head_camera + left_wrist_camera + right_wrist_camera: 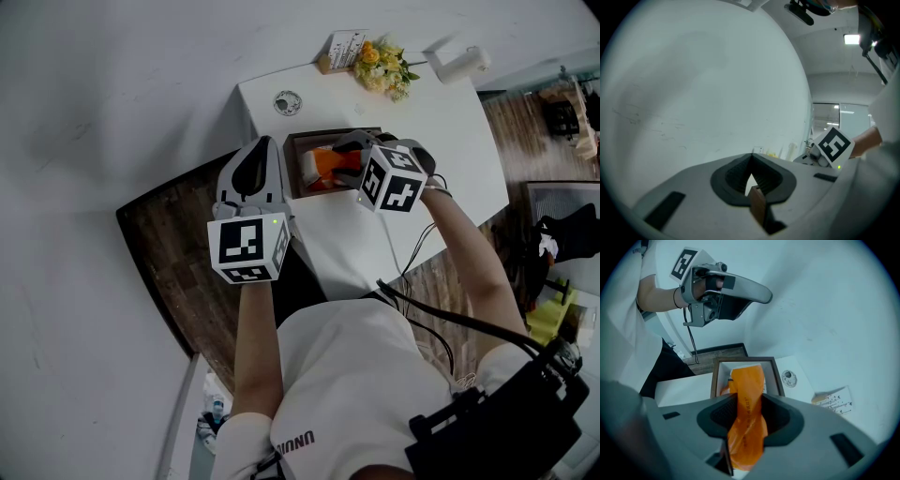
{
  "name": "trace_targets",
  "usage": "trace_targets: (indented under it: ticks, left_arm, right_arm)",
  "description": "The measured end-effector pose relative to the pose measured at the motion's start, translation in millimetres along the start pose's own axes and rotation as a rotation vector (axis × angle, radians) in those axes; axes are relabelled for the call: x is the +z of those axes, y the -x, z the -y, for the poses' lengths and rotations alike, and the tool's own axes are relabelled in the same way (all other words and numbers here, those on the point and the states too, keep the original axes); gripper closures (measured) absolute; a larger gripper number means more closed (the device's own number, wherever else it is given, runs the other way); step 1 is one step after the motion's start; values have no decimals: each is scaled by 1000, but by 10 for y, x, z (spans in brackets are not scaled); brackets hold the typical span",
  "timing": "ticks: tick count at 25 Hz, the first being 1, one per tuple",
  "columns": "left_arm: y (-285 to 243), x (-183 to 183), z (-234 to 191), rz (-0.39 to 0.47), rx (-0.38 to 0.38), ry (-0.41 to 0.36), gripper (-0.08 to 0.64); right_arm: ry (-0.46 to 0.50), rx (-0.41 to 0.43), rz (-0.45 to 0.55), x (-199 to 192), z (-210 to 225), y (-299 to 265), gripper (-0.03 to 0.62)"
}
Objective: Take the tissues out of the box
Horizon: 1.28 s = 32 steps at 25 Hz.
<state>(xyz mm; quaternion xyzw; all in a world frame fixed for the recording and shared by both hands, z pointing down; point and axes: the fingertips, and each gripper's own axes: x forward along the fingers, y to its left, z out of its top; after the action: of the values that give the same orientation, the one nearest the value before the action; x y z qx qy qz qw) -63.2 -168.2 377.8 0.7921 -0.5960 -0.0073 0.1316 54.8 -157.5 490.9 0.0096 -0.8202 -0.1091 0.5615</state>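
A dark brown box (292, 141) with a white inside stands on the white table (441, 141). My right gripper (342, 164) points steeply down over it, shut on an orange tissue pack (328, 167). In the right gripper view the pack (747, 380) stretches from the jaws (749, 401) down into the box (714, 380). My left gripper (258, 155) hangs level to the left of the box, off the table's edge, touching nothing. Its own view faces a bare wall, its jaws (751, 161) meeting at the tips with nothing between them.
At the table's far end lie a bunch of yellow flowers (384, 67), a printed card (345, 47) and a white object (459, 64). A round emblem (287, 103) marks the tabletop behind the box. Dark wooden floor (178, 253) lies left of the table.
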Motion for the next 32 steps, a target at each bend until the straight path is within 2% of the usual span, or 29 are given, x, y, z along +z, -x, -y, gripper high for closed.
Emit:
trace_targets:
  ticks: [32]
  left_arm:
    - [6,5,35,3,-4,0,546]
  right_arm:
    - [16,-52,26,82,73,186,430]
